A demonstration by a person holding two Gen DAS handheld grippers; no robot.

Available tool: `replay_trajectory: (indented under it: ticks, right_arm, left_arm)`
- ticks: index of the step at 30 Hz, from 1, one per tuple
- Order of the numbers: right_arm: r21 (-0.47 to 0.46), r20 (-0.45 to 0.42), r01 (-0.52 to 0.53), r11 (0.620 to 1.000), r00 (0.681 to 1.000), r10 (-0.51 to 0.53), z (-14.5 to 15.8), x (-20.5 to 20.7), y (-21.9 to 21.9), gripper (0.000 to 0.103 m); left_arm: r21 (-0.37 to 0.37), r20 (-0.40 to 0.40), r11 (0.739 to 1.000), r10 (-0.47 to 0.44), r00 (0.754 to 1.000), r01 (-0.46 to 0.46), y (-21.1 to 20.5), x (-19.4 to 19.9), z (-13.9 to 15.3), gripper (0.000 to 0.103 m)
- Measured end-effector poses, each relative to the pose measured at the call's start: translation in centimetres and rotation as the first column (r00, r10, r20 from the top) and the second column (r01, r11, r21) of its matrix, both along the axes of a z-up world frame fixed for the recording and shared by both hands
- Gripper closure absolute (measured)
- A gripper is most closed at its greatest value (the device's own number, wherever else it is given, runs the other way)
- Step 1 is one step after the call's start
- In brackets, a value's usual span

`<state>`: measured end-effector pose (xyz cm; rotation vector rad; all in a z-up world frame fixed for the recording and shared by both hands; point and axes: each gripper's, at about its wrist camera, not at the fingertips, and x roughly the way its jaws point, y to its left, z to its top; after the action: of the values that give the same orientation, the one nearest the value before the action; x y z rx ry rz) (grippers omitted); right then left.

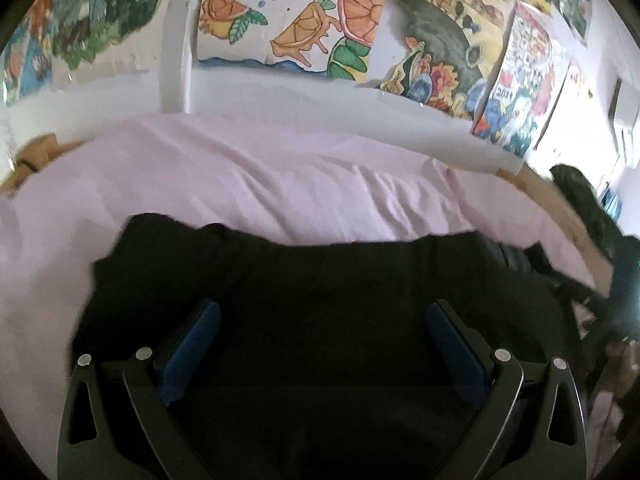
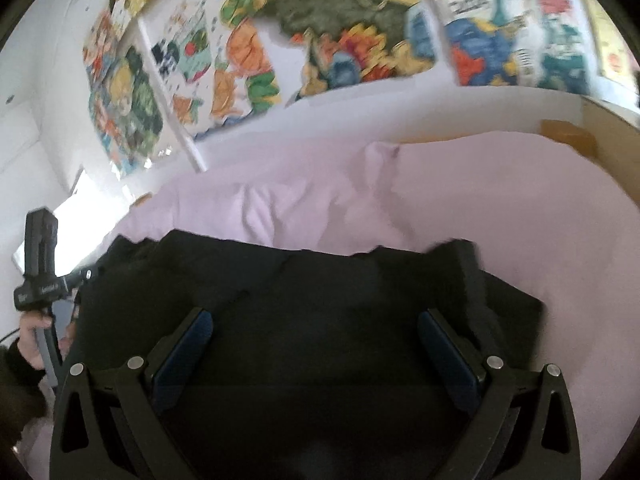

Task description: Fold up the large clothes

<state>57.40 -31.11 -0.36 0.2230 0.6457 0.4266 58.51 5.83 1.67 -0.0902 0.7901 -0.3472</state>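
Note:
A large black garment [image 1: 320, 276] lies spread on the pink bed sheet [image 1: 280, 176]. My left gripper [image 1: 322, 316] is open and empty, its blue-padded fingers [image 1: 200, 336] hovering over the garment's near part. The same garment [image 2: 320, 280] fills the lower right wrist view, with its far edge uneven and a folded flap at the right. My right gripper [image 2: 314, 324] is open and empty above it. The left hand-held tool [image 2: 40, 264] shows at the left edge of the right wrist view, beside the garment.
The pink sheet [image 2: 480, 200] covers the bed beyond the garment, with a pillow-like bulge at the back. A white wall with colourful drawings [image 1: 304, 20] rises behind the bed. Dark objects [image 1: 580, 208] stand at the bed's right end. A wooden bed frame [image 2: 568, 132] shows far right.

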Motion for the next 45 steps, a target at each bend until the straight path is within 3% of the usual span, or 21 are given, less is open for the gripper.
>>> replay_trajectory:
  ticks: [8,16,19,26,28,33,45]
  right_arm:
    - [0.024,-0.074,0.069,0.997,0.995,-0.067,0.0,-2.7,-3.8,0.000]
    - [0.019,-0.156,0.032,0.999,0.987,-0.028,-1.7,-4.6,-5.0,0.000]
    - [0.039,-0.207,0.030,0.999,0.978,-0.022,-2.8,-4.7,-5.4,0.000]
    - [0.091,-0.270,0.011,0.996,0.963,0.014,-4.7,-3.8,-6.2,0.000]
    - [0.130,-0.296,-0.006,0.991,0.954,0.045,-5.5,-3.4,-6.5,0.000]
    - [0.163,-0.294,-0.027,0.986,0.953,0.075,-6.3,-3.3,-6.8,0.000]
    - [0.187,-0.259,-0.065,0.980,0.959,0.113,-7.1,-3.8,-7.2,0.000]
  left_arm:
    - [0.060,-0.015,0.995,0.081,0.997,-0.080,2.9,-2.6,1.2,0.002]
    - [0.115,-0.019,0.988,0.103,0.995,-0.100,6.7,-5.8,1.2,0.002]
    - [0.077,-0.051,0.993,0.089,0.995,-0.085,8.5,-6.5,0.4,0.002]
    - [-0.164,-0.144,0.986,-0.008,0.990,-0.015,12.0,-6.7,-1.3,0.002]
    - [-0.167,-0.145,0.986,-0.040,0.989,0.015,11.8,-6.5,-1.2,0.002]
    - [-0.072,-0.168,0.995,-0.086,0.982,0.075,9.7,-5.9,-2.2,0.001]
    - [-0.085,-0.176,0.988,-0.140,0.974,0.127,9.6,-5.7,-3.6,0.001]
